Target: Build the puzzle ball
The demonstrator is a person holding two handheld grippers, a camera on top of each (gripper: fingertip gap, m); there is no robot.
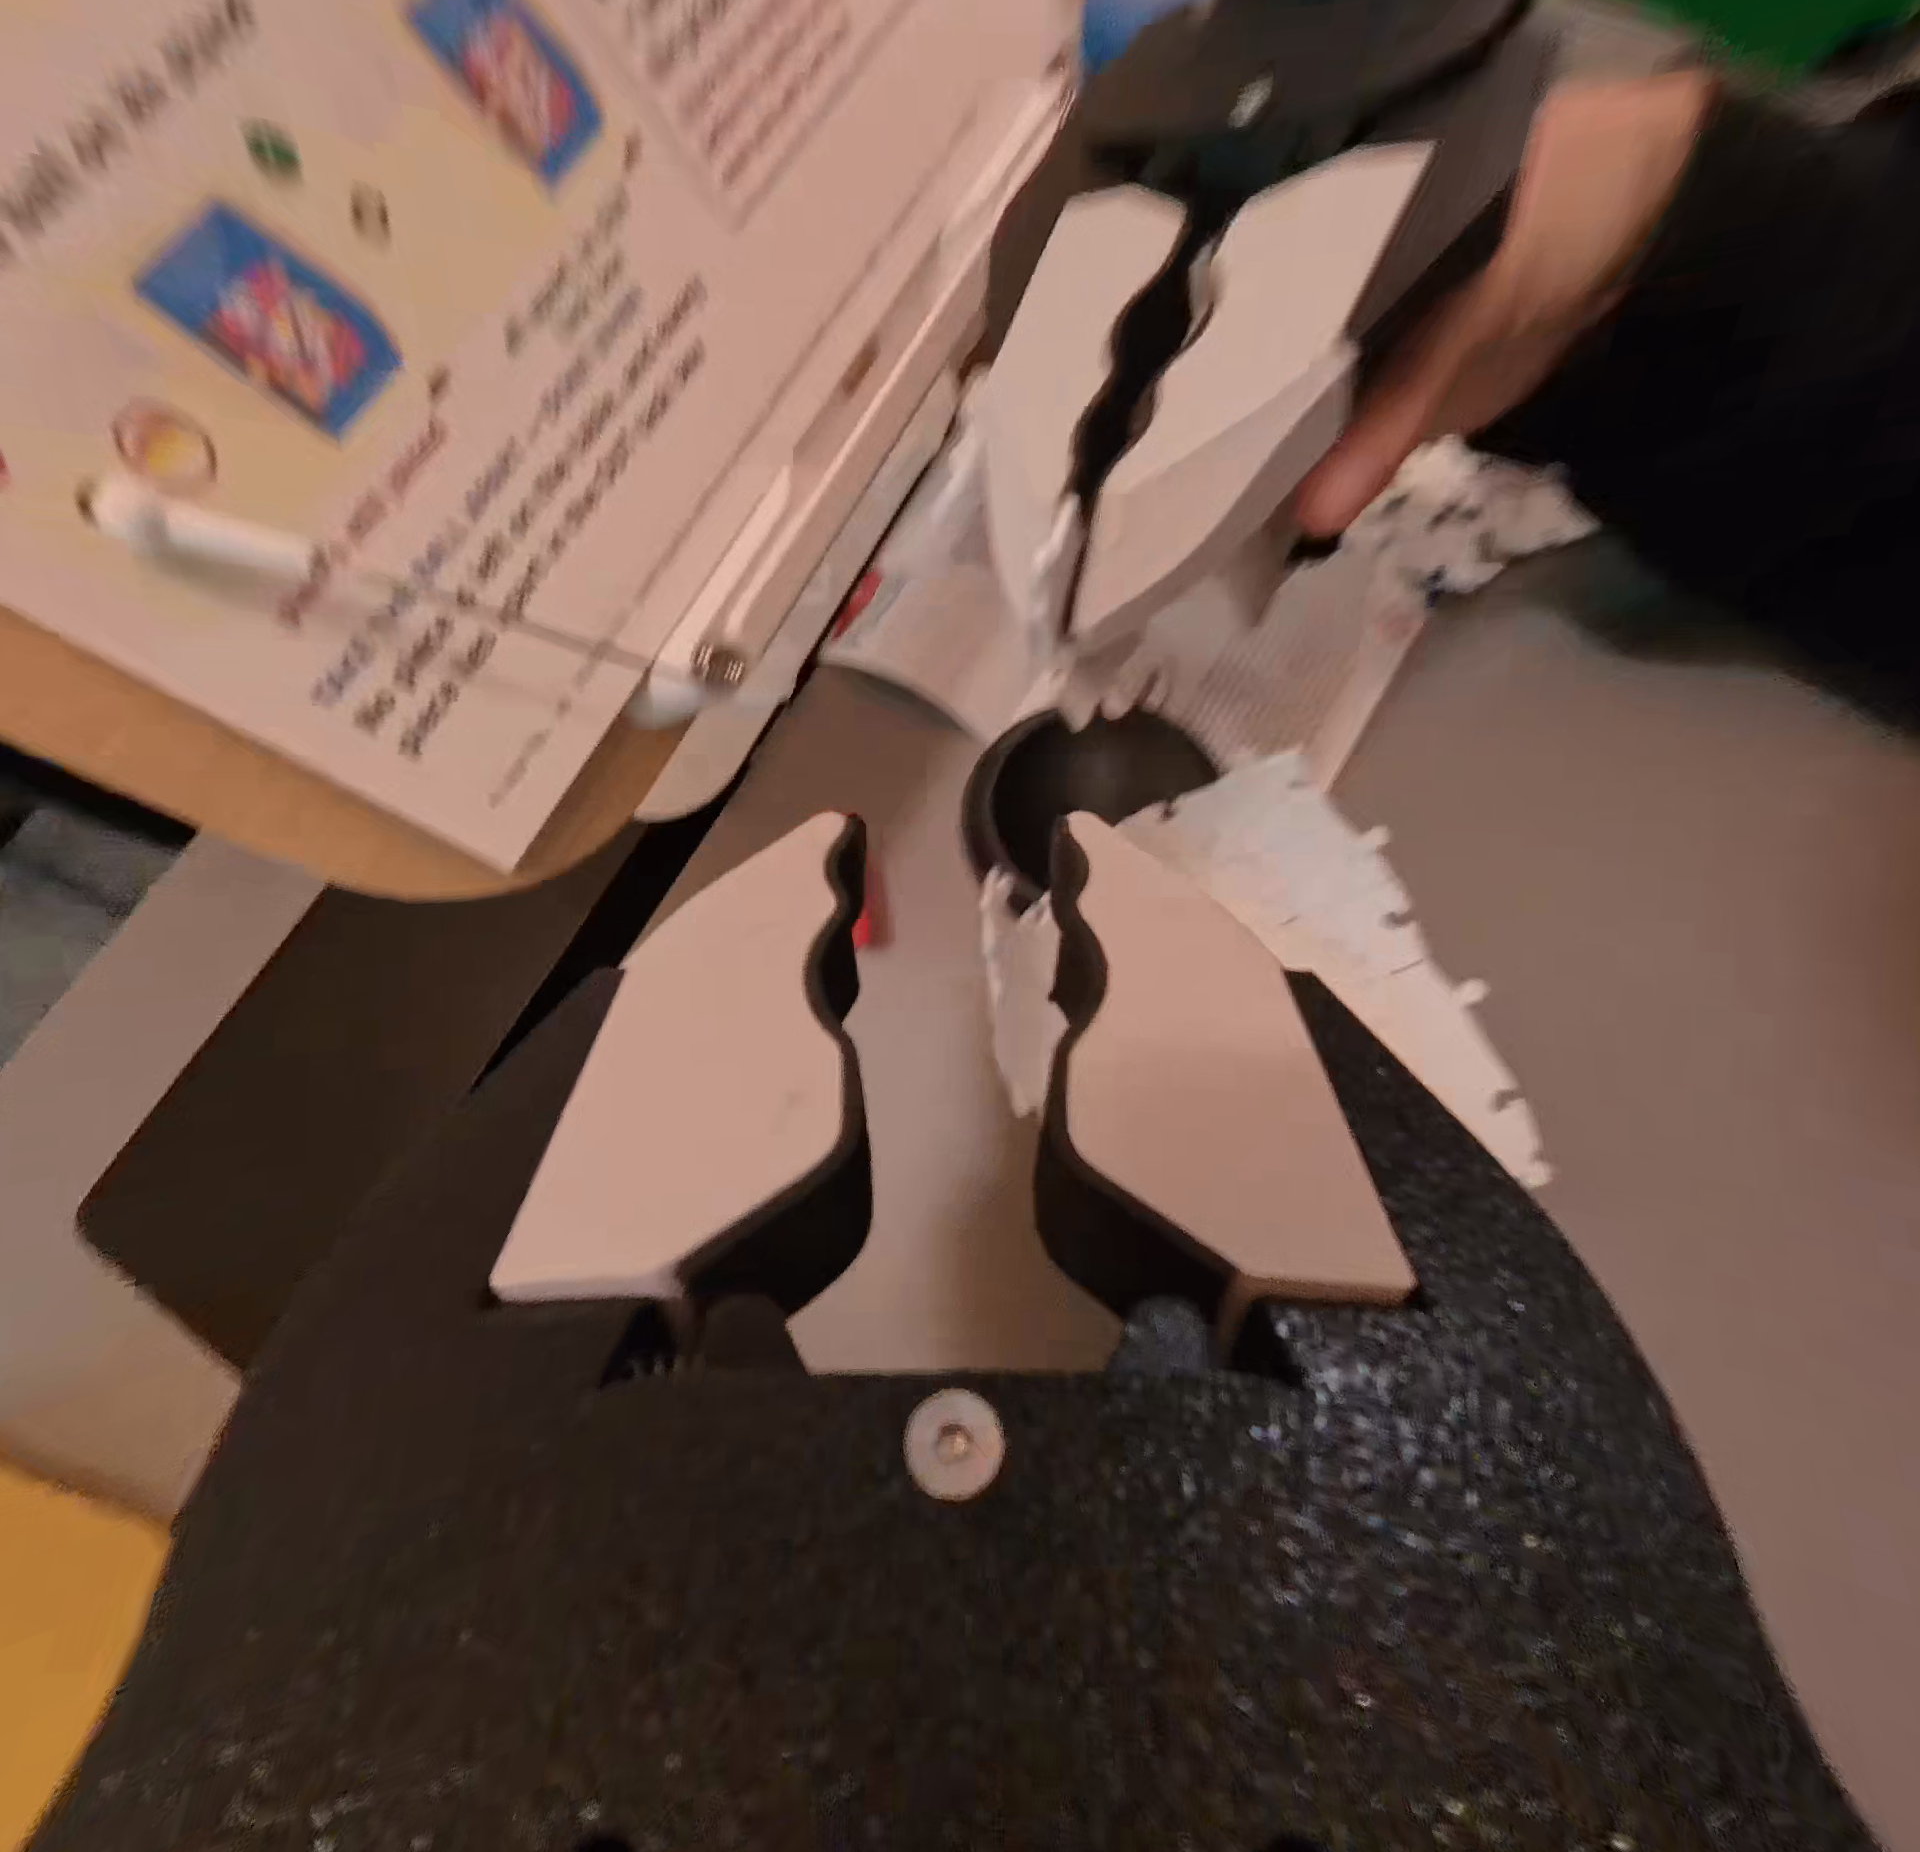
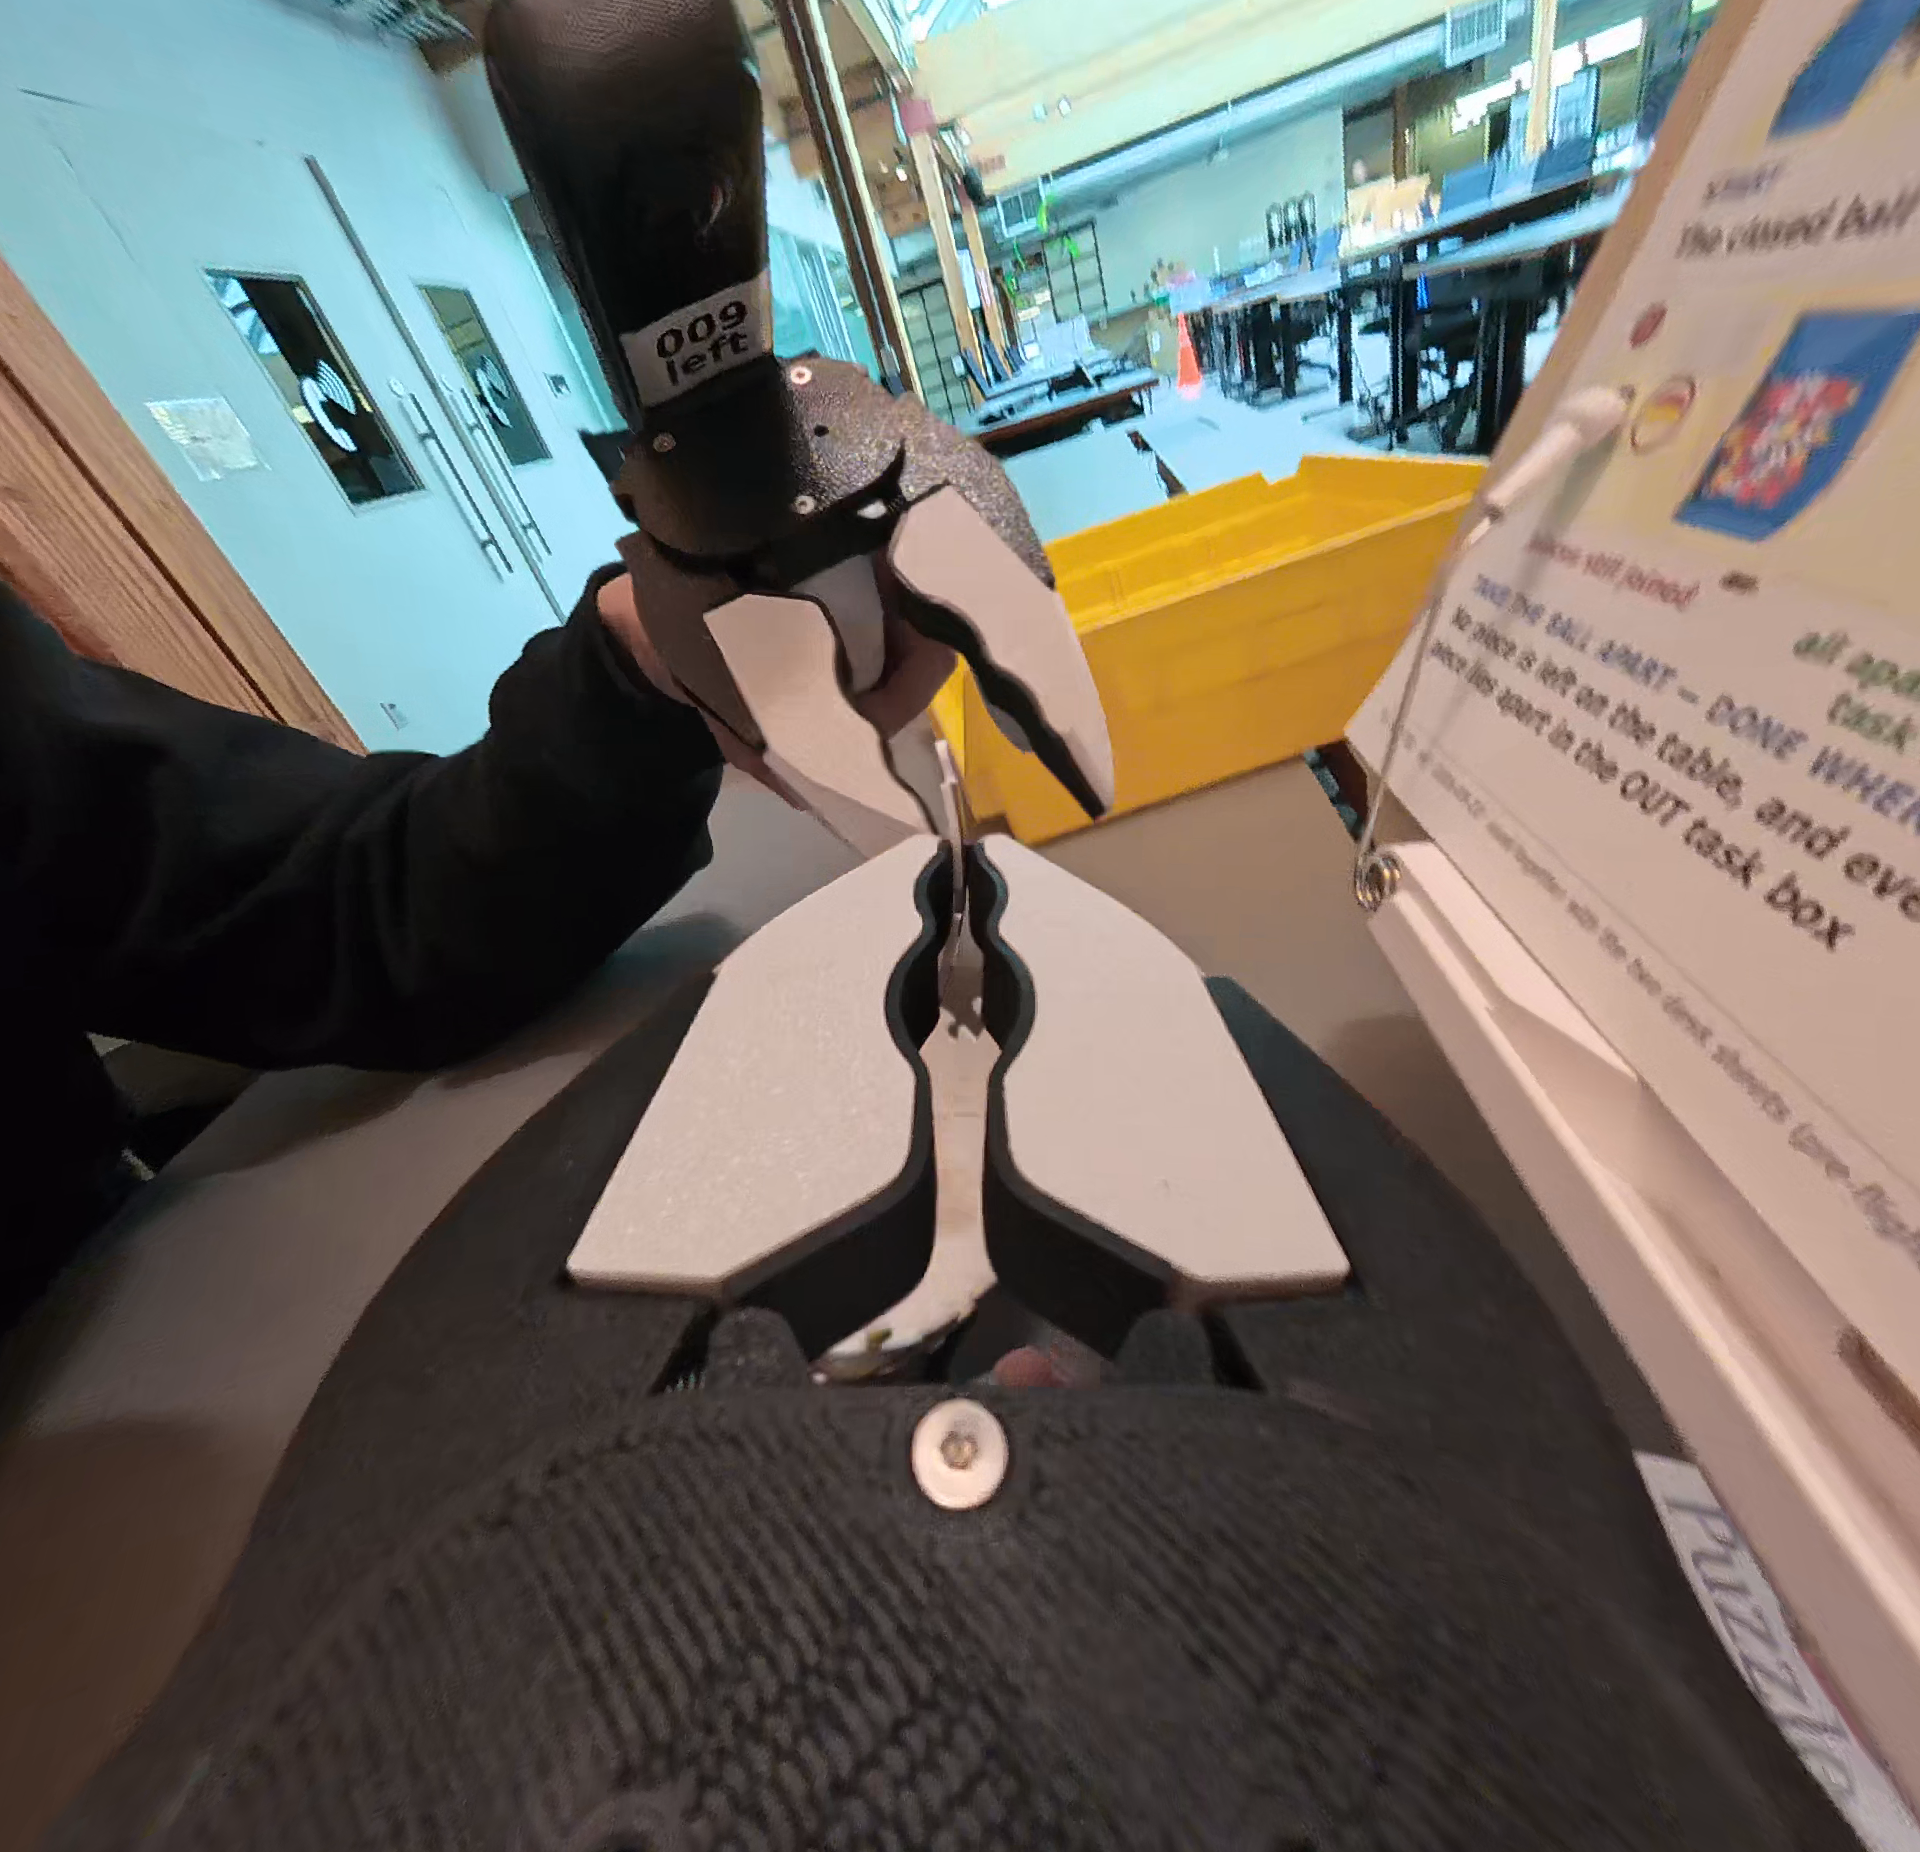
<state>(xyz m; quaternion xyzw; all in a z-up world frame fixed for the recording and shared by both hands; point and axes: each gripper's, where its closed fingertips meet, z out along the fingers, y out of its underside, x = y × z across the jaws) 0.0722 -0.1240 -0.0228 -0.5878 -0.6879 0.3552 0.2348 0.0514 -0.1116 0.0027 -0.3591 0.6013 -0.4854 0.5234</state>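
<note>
In the left wrist view my left gripper is open and empty, low over the grey table. Just beyond its tips stands a black ring stand. A curved white strip of joined puzzle pieces lies beside its right finger. Farther off, my right gripper hangs tips-down over the stand, shut on a white puzzle piece. In the right wrist view my right gripper pinches that thin white piece edge-on. My left gripper is tip to tip with it, held by a hand in a dark sleeve.
A tilted instruction board stands close on the left; it fills the right side of the right wrist view. A yellow bin sits beyond the table edge. More white pieces and a printed sheet lie behind the stand.
</note>
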